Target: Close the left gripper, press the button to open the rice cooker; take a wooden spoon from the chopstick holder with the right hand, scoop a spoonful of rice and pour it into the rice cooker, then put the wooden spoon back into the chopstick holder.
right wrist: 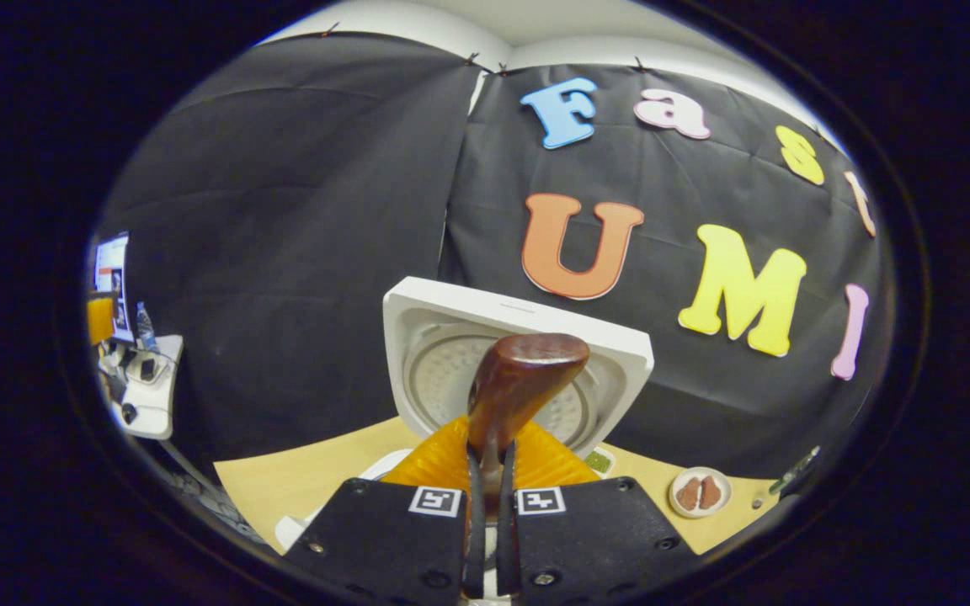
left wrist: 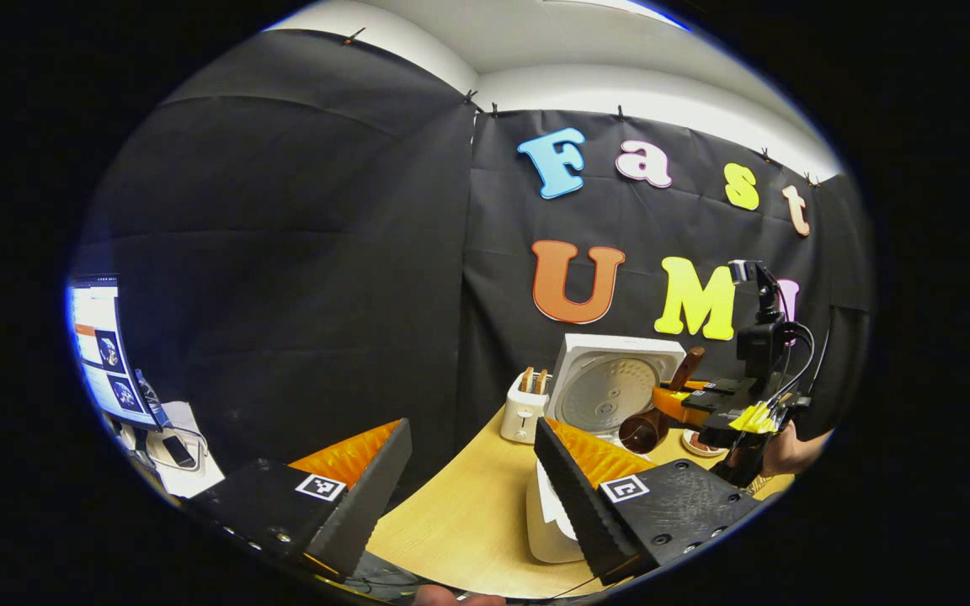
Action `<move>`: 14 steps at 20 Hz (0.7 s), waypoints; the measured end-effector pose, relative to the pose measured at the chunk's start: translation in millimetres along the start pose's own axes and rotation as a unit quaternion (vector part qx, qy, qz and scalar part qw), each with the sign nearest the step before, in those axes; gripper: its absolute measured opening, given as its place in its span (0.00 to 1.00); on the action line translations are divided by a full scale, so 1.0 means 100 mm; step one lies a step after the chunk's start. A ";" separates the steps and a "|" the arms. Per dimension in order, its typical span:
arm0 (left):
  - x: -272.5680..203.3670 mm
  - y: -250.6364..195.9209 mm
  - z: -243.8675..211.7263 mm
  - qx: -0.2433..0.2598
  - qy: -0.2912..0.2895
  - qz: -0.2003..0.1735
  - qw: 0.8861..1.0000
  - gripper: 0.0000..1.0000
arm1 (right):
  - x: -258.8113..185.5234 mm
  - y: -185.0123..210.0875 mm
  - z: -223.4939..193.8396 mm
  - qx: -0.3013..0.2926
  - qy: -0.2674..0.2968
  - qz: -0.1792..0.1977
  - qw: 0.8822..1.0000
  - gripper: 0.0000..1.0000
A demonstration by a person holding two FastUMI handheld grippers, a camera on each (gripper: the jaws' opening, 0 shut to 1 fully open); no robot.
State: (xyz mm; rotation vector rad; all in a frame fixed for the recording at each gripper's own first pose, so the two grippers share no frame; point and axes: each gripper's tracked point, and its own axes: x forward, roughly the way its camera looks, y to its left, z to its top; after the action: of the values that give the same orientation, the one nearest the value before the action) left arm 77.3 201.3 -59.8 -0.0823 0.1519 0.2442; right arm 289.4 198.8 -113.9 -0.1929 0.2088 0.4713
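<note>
The white rice cooker stands with its lid [left wrist: 611, 383] raised; the lid [right wrist: 451, 324] rises just behind the spoon in the right gripper view. My right gripper [right wrist: 489, 461] is shut on the handle of the wooden spoon [right wrist: 527, 374], whose brown bowl points up and forward. From the left gripper view, that right gripper [left wrist: 691, 406] hovers in front of the cooker with the wooden spoon [left wrist: 649, 427] tilted in it. My left gripper [left wrist: 472, 427] hangs open over the table's near edge, nothing between its fingers.
A white toaster-like box [left wrist: 523, 411] with brown pieces in its top stands left of the cooker. A white container [left wrist: 548, 526] sits under my left gripper's right finger. A small plate [right wrist: 700, 492] with brown pieces lies at the right. A monitor [left wrist: 98, 353] glows far left.
</note>
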 end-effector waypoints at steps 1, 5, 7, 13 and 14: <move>0.01 -0.06 0.02 0.000 -0.001 -0.007 1.000 0.94 | -0.05 -0.05 0.03 0.020 0.001 -0.001 1.000 0.11; 0.03 -0.28 0.11 0.008 -0.015 -0.027 0.999 0.94 | -0.36 -0.33 0.10 0.111 0.006 -0.004 0.994 0.11; 0.05 -0.41 0.16 0.016 -0.023 -0.037 0.999 0.94 | -0.54 -0.56 0.10 0.166 0.006 -0.007 0.986 0.11; 0.06 -0.93 0.14 0.025 -0.026 -0.074 0.997 0.94 | -1.11 -1.42 -0.03 0.276 0.002 -0.049 0.960 0.11; 0.10 -1.04 0.12 0.026 -0.025 -0.080 0.996 0.94 | -1.22 -1.58 -0.07 0.280 -0.001 -0.061 0.958 0.11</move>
State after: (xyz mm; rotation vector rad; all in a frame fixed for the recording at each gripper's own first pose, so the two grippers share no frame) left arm 114.3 103.9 -42.6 -0.0354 0.1007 0.0824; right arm 256.0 6.6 -69.7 0.3478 0.3183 0.2744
